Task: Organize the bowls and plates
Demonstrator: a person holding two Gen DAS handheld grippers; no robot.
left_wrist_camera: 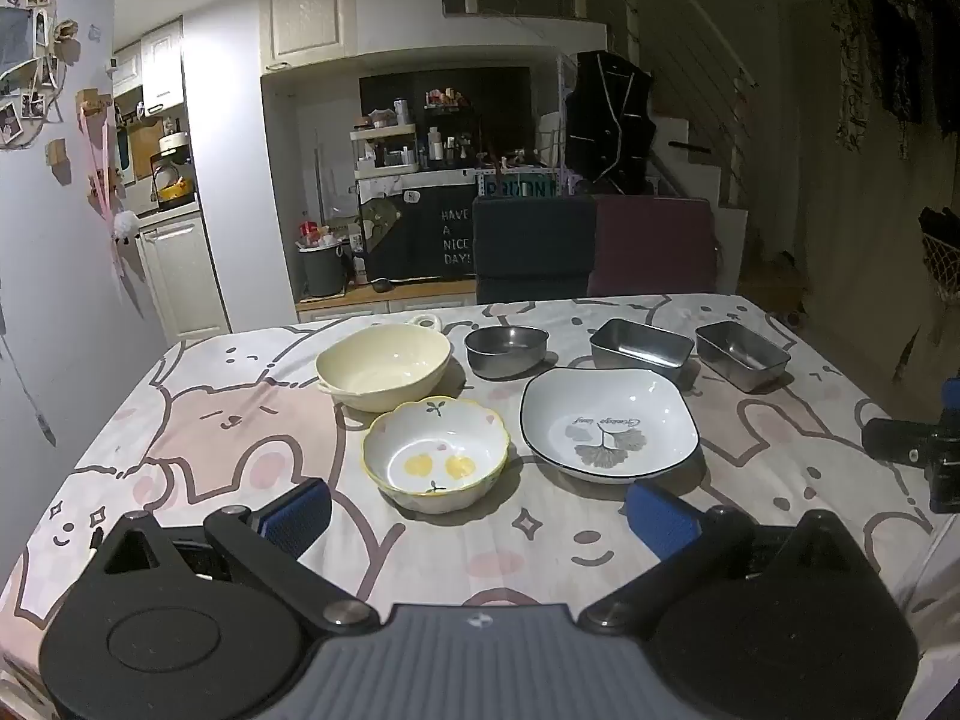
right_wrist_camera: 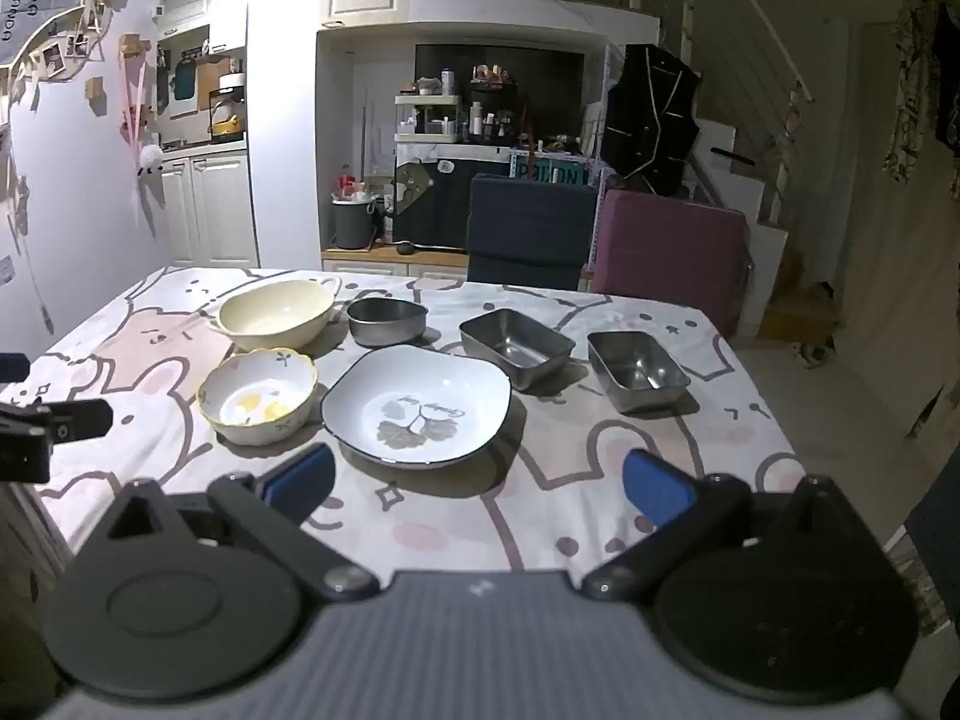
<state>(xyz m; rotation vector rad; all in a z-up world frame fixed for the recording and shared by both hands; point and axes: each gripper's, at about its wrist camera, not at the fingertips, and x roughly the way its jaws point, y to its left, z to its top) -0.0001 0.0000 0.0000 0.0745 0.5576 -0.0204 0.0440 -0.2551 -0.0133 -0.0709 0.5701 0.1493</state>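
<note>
Six empty dishes are laid out on a table (left_wrist_camera: 198, 420) covered with a cartoon-animal cloth, and their places are given here from the white square plate (left_wrist_camera: 609, 423) with a dark rim and leaf print. Just to its left a scalloped bowl (left_wrist_camera: 436, 453) with yellow fruit marks is set, apart from it. Behind that bowl a cream bowl (left_wrist_camera: 384, 363) with handles is seen. Directly behind the plate a round steel bowl (left_wrist_camera: 507, 348) is placed, with a rectangular steel tray (left_wrist_camera: 641, 347) to the right of it and a second steel tray (left_wrist_camera: 742, 354) further right. The left gripper (left_wrist_camera: 480, 513) is held in front of the plate with its jaws spread wide and nothing between them. The right gripper (right_wrist_camera: 480, 480) is likewise held wide apart and empty.
</note>
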